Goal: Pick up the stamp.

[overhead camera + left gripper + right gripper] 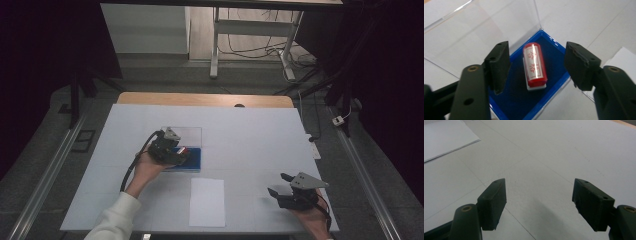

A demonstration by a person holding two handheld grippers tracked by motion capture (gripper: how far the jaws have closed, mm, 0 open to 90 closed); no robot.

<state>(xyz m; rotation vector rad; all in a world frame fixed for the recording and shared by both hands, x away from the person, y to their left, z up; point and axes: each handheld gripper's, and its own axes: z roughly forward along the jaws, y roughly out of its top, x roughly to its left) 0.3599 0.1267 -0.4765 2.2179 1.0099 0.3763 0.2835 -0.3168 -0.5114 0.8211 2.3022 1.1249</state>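
Note:
A red cylindrical stamp (535, 65) with a white label and red characters lies on its side in a blue-lined box (516, 100) whose clear lid (486, 30) stands open. My left gripper (535, 67) hovers open just above it, one jaw on each side of the stamp, not touching. In the high view the left gripper (170, 148) is over the blue box (194, 159) at table centre-left. My right gripper (280, 185) rests open near the front right of the table, nothing between its jaws (539, 200).
A white sheet of paper (207, 201) lies near the front edge, between the two hands; its corner shows in the right gripper view (446, 137). The table is covered in white (250, 130). Desk legs and cables stand beyond the far edge.

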